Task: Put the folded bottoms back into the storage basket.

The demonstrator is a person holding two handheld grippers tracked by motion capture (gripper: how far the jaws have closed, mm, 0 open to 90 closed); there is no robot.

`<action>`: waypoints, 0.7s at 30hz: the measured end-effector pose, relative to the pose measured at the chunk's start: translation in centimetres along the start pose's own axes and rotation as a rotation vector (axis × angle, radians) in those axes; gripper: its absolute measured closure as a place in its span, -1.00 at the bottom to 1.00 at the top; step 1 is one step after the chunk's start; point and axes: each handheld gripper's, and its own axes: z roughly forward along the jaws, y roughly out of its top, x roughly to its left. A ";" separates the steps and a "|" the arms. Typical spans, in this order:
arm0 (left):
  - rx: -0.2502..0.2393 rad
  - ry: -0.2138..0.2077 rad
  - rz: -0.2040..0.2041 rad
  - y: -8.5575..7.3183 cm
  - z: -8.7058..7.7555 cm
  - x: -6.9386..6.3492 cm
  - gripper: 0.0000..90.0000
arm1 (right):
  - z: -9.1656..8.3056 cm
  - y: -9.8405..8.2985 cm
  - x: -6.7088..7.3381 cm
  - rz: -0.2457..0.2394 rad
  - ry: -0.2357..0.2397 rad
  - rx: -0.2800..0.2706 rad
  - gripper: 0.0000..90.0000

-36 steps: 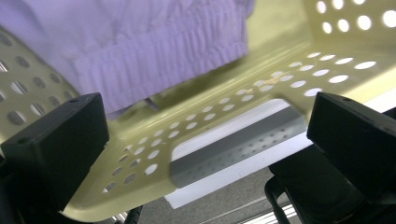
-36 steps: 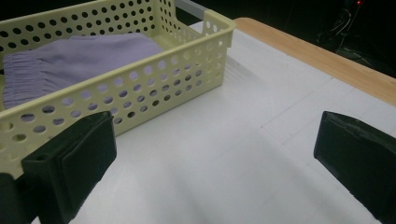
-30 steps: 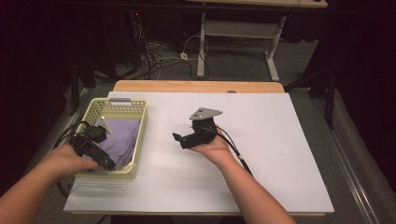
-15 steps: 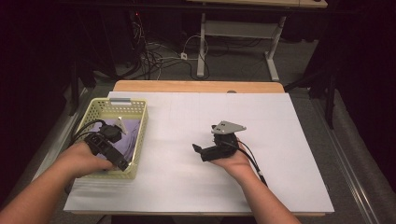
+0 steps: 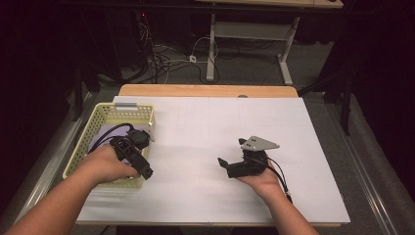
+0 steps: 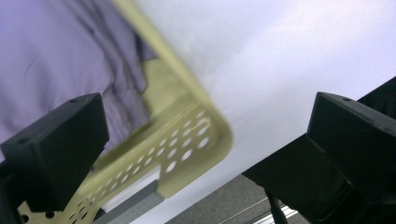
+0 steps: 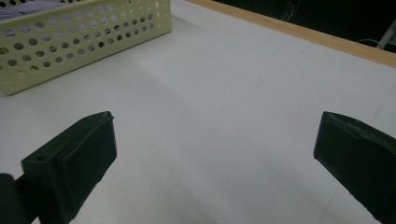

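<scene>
My left tool (image 5: 133,155) hovers released over the yellow basket's (image 5: 113,113) near corner, above the purple cloth (image 6: 56,60) lying inside. My right tool (image 5: 234,165), also released, sits right of the basket on the white worktop (image 5: 205,127). Descending here, I risk catching the basket's rim.

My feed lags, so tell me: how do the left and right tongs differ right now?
The left tongs sit over the near corner of the yellow basket holding purple cloth; the right tongs sit over the bare white table. The right tongs carry a grey plate on top. Both stand open, holding nothing.
</scene>
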 end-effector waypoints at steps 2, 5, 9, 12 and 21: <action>-0.010 -0.005 0.019 0.5 -0.1 -0.6 -1.00 | -0.6 -0.3 -0.2 0.002 -0.005 -0.001 -0.99; -0.021 -0.012 0.041 1.2 0.0 -1.4 -1.00 | -1.7 -0.8 -0.3 0.006 -0.006 -0.011 -0.99; -0.040 -0.018 0.066 1.9 0.4 -2.3 -1.00 | -3.2 -1.7 -0.5 0.012 -0.016 -0.018 -0.99; -0.058 -0.020 0.083 2.3 0.9 -2.7 -1.00 | -4.2 -2.5 -0.5 0.012 -0.028 -0.018 -0.99; -0.211 -0.050 0.100 3.0 2.5 -3.4 -1.00 | -7.1 -3.9 -1.1 -0.004 -0.069 -0.018 -0.99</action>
